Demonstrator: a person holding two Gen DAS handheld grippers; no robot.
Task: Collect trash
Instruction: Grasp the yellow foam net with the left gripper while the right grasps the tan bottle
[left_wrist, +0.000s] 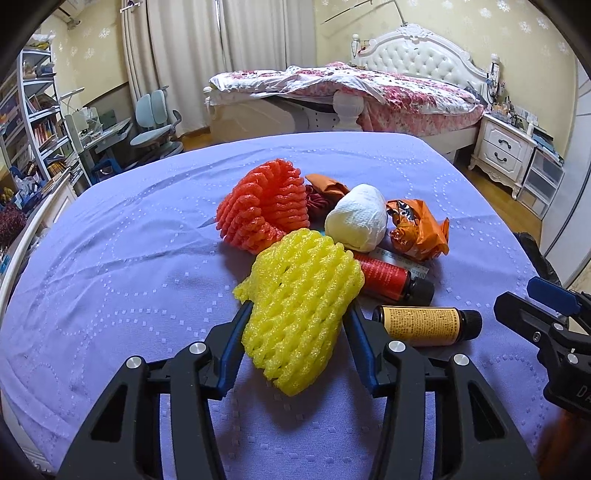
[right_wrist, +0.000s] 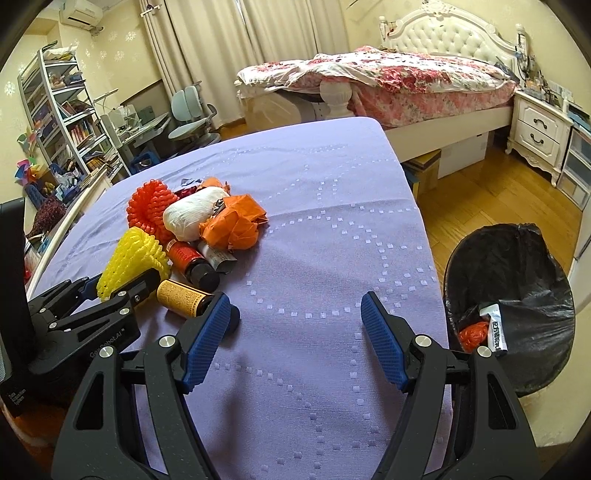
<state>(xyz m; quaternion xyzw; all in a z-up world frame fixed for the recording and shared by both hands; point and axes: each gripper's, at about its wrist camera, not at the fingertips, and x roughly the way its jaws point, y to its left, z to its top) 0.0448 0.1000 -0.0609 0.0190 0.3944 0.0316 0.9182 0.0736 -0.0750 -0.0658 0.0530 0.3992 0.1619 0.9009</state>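
Observation:
A pile of trash lies on the purple tablecloth (left_wrist: 129, 258). My left gripper (left_wrist: 299, 314) is shut on a yellow foam net (left_wrist: 301, 302), its jaws pressing both sides; the net also shows in the right wrist view (right_wrist: 129, 258). Behind it lie an orange foam net (left_wrist: 264, 206), a white paper wad (left_wrist: 356, 218), an orange wrapper (left_wrist: 421, 229), a red-label bottle (left_wrist: 388, 280) and a yellow-label bottle (left_wrist: 424, 325). My right gripper (right_wrist: 295, 314) is open and empty over bare cloth, right of the pile. A black-lined bin (right_wrist: 517, 306) stands on the floor to the right of the table.
The bin holds a red scrap (right_wrist: 472, 332) and a white packet (right_wrist: 495, 325). The table's right edge (right_wrist: 424, 229) drops to a wooden floor. A bed (right_wrist: 406, 81) and a nightstand (right_wrist: 539, 129) stand behind; shelves (right_wrist: 59, 118) and a desk chair (right_wrist: 192, 118) are at the left.

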